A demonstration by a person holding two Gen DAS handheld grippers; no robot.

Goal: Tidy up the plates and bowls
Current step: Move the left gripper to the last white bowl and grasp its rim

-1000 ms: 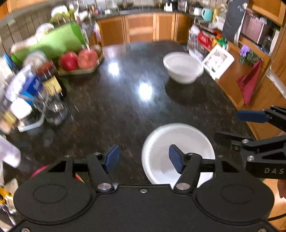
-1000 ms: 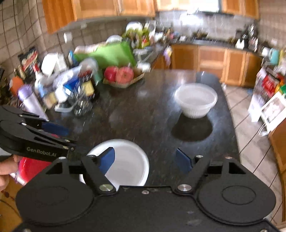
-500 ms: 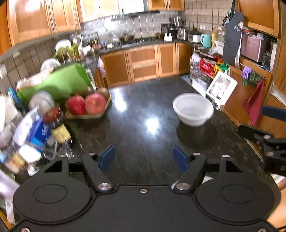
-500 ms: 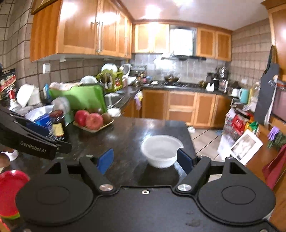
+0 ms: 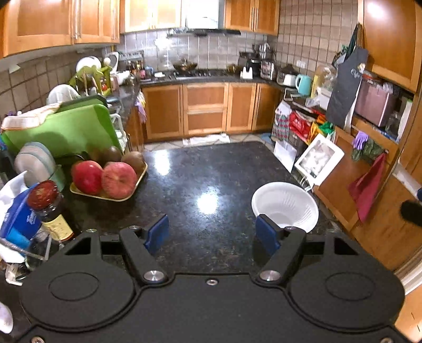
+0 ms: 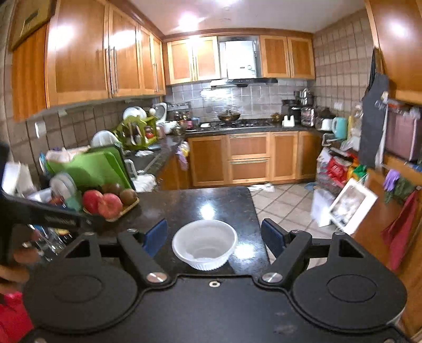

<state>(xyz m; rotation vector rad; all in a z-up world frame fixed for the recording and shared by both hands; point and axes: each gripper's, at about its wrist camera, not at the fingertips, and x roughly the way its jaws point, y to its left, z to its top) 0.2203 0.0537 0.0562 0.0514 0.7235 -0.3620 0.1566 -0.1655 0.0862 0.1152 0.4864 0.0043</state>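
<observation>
On the dark worktop (image 6: pixel 219 203), between your right gripper's (image 6: pixel 215 238) spread, empty jaws, sits the white bowl (image 6: pixel 205 244). It looks thin, light, likely flexible plastic: pinch one rim wall gently. Your left gripper (image 5: pixel 212 233) also gapes empty.

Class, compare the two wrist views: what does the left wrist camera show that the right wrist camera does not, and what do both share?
Only the left wrist view shows the red-lidded jar and blue packet at the counter's left edge. Only the right wrist view shows the ceiling lights, a red object at lower left, and the left gripper's black body. Both show the white bowl, apples and green cutting board.
</observation>
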